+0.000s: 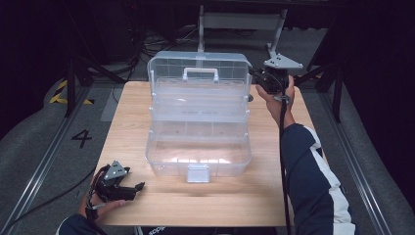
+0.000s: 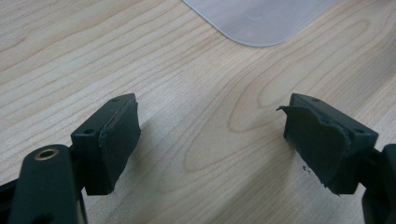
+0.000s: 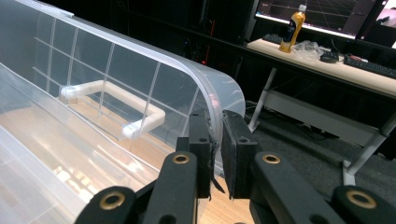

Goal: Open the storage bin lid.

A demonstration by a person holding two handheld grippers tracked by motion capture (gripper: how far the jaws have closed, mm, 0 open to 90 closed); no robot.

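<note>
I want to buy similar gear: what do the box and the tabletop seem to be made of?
Box: looks like clear, glossy plastic; you see the table through its walls, and moulded ribs cross its lid. Its handle looks like white opaque plastic. Tabletop: pale wood or wood-look laminate, matte, with grain lines; which one can't be told.

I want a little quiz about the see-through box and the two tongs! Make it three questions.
1. True or false: the box's lid stands open.
2. What do the right tongs pinch? A) the white handle B) the lid's edge C) the latch
3. Fill in: the left tongs are wide ____ over the bare table.

Key:
1. True
2. B
3. open
</note>
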